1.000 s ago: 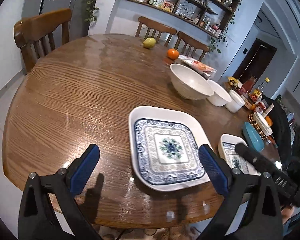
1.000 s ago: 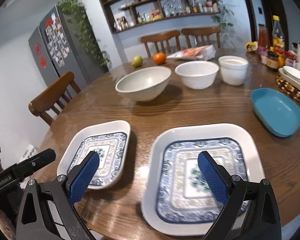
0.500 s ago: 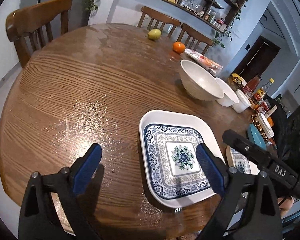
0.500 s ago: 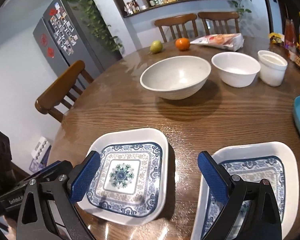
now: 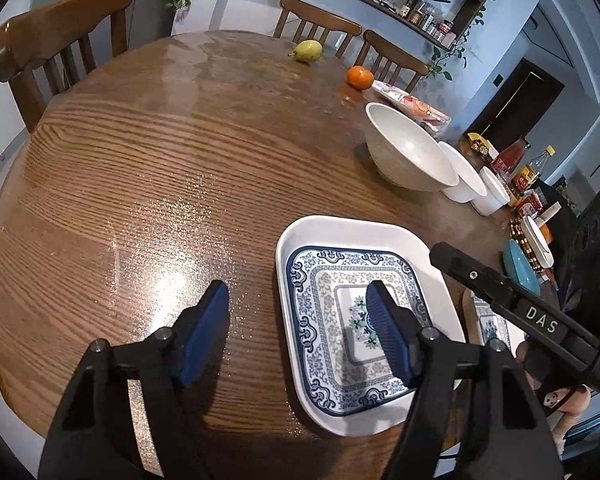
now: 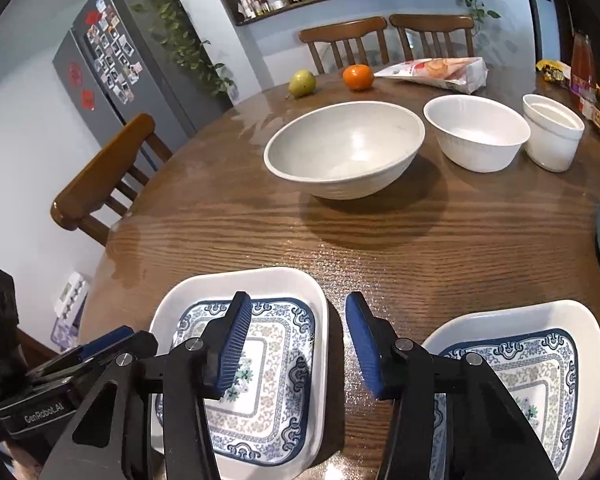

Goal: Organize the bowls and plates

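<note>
1. I see a dining room with wall shelves, wooden chairs and a round wooden worktop (image 5: 140,168); a pear (image 5: 307,50) and an orange (image 5: 359,77) sit at its far edge.
2. Two square patterned plates lie at the near edge: the left plate (image 6: 260,364) and the right plate (image 6: 540,360), apart with bare wood between them. Three bowls stand in a row further in: a large bowl (image 6: 344,148), a middle bowl (image 6: 476,132) and a small bowl (image 6: 552,130).
3. My left tool (image 5: 296,332) straddles the left plate's left rim, one pad over the wood, one over the pattern. Its jaws are closing, not yet pressing; it holds nothing.
4. My right tool (image 6: 296,344) straddles that plate's right rim in the same way, jaws closing, nothing gripped yet.
5. I judge the plate stiff, glazed, slippery and breakable, with some weight. The raised white rim is the only hold; I would pinch it at the middle of opposite sides and keep it level.
6. The worktop looks glossy, so the plate may slide under a sideways push.
</note>
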The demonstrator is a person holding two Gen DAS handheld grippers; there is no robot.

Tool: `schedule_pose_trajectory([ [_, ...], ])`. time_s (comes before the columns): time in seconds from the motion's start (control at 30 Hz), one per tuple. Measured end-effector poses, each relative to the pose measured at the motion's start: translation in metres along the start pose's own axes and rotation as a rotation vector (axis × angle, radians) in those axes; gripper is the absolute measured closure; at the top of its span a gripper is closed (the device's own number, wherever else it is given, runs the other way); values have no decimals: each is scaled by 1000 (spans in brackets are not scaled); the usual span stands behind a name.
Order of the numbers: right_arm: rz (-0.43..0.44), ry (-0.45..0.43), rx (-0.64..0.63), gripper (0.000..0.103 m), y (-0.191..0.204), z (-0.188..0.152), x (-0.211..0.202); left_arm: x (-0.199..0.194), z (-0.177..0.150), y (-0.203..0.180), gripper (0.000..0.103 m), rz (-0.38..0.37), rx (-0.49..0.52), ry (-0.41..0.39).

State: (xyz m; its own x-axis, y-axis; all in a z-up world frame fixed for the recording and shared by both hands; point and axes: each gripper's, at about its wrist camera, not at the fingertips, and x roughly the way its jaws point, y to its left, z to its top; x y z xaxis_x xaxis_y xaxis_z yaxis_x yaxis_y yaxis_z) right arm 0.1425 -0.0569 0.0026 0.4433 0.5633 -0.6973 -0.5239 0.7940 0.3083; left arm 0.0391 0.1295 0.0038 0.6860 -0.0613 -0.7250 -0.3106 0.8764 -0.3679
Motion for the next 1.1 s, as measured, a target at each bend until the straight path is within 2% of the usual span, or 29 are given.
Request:
schedule_pose_trajectory([
  [0.37,11,45,-13,51,4,-2,13,11,-4,-3,38,-14,3,56],
  [0.8,8,96,-23,51,5,-11,24,16,-9,-20,40,-26,58,71],
  [1.1,47,86,-1,51,-2,-13,17,9,-11,-33,40,6,70,62],
])
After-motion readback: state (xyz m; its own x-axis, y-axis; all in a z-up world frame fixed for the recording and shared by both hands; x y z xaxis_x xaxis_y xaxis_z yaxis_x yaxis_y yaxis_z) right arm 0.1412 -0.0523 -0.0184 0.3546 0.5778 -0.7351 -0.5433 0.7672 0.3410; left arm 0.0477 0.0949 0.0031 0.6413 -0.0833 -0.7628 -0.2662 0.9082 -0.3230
